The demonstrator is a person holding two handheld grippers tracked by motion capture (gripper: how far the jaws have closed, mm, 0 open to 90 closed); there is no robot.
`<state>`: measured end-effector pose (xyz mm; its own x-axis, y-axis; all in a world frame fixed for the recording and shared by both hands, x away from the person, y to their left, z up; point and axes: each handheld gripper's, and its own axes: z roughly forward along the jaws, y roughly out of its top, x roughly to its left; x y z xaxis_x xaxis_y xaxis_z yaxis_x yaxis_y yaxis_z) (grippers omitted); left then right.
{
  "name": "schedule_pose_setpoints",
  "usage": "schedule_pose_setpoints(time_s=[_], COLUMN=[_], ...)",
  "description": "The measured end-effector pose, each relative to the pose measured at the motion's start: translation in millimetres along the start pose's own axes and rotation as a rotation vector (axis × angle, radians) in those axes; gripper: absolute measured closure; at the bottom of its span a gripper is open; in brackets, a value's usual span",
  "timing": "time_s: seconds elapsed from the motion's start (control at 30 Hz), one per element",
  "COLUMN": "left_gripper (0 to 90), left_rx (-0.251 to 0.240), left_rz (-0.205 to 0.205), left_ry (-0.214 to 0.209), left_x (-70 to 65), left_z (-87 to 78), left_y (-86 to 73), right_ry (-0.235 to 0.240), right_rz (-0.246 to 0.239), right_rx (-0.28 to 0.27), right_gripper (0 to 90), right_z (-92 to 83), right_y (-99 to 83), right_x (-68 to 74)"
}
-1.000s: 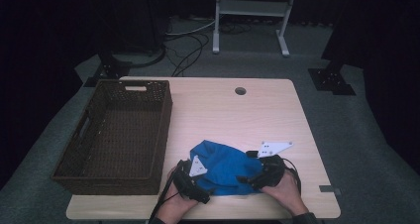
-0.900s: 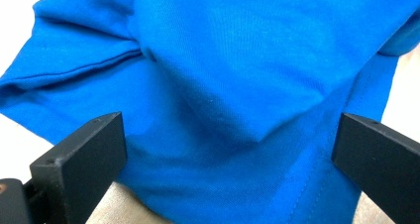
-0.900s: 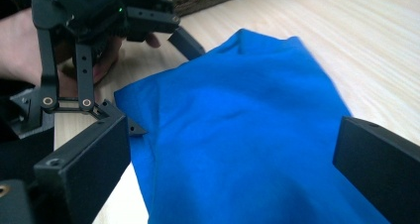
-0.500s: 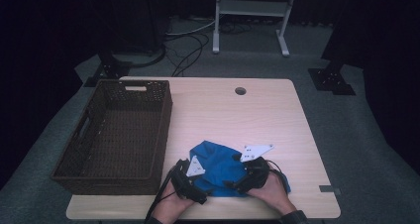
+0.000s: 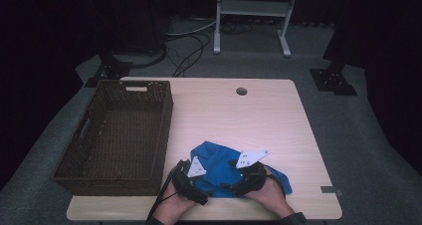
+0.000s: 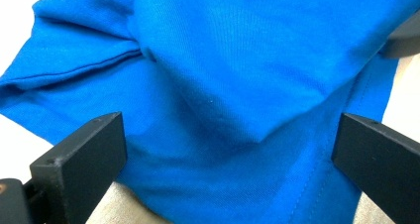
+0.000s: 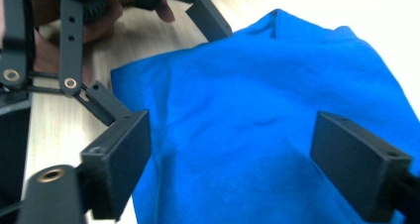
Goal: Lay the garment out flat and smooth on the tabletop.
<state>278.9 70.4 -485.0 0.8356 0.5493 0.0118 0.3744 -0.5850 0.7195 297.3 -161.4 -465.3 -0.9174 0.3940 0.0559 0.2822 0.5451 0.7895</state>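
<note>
A crumpled blue cloth [image 5: 224,163] lies on the wooden table [image 5: 259,115] near its front edge. My left gripper [image 5: 198,187] rests at the cloth's left side. Its jaws stand wide apart over the blue cloth [image 6: 233,75], so the left gripper [image 6: 228,130] is open. My right gripper [image 5: 235,184] sits on the cloth's right part and points left. Its jaws have just been closing, and the blue cloth [image 7: 267,110] lies between them with space on both sides, so the right gripper [image 7: 233,130] is open. A jaw of the left gripper [image 7: 210,16] touches the cloth's far edge.
A dark wicker basket [image 5: 74,150] takes up the table's left side, close beside the left hand. A small round hole [image 5: 242,91] sits near the table's far edge. Beyond the table are cables [image 5: 189,41] and a metal stand [image 5: 251,16] on the floor.
The right hand has moved left and down onto the blue cloth, closer to the left gripper. The left hand has stayed where it was.
</note>
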Motion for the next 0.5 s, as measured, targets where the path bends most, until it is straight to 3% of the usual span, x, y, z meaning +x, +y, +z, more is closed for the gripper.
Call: schedule_pose_setpoints(time_s=[0.5], left_gripper=[0.4], left_rx=[0.001], left_rz=[0.000], left_ry=[0.000], left_x=[0.0], left_z=[0.0], left_y=[0.0], right_ry=[-0.051], right_rz=[-0.052], right_rx=[0.044], right_gripper=[37.0], right_z=[9.6], right_y=[-5.2], right_x=[8.9])
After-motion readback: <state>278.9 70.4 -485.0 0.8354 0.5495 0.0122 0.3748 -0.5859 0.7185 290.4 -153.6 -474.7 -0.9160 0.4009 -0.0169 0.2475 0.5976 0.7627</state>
